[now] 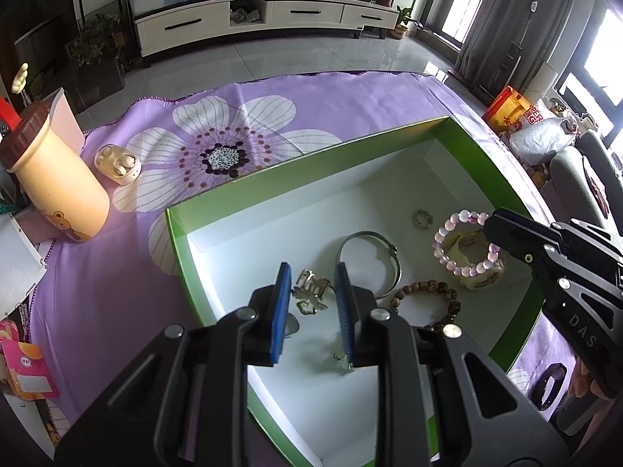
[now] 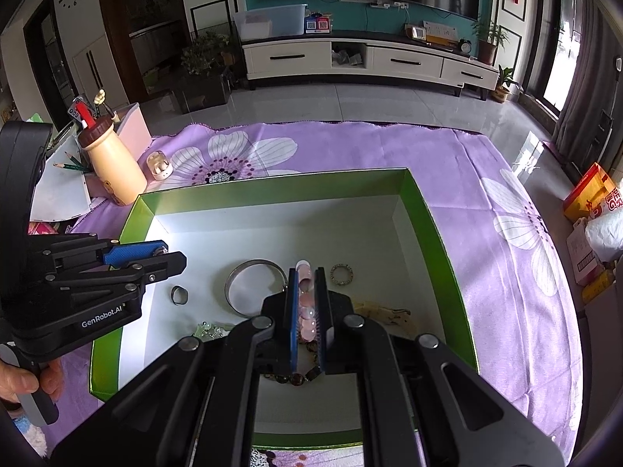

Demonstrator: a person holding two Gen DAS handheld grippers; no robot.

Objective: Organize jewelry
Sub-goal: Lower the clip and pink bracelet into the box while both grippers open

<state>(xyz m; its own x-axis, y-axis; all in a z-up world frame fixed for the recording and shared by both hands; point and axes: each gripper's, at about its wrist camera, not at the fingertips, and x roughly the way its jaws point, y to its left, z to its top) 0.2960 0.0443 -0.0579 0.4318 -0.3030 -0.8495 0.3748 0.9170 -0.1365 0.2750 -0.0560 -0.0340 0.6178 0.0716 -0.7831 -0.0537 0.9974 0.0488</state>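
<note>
A green box with a white floor holds the jewelry. My left gripper is open above a gold hair clip, with a small earring by its right finger. My right gripper is shut on a pink bead bracelet, which shows in the left wrist view over a cream watch. A silver bangle, a wooden bead bracelet, a small sparkly ring and a dark ring lie in the box.
The box sits on a purple flowered cloth. A cream bottle with a brown cap and an open earbud case stand at the left. Cluttered papers and packets lie at the left edge.
</note>
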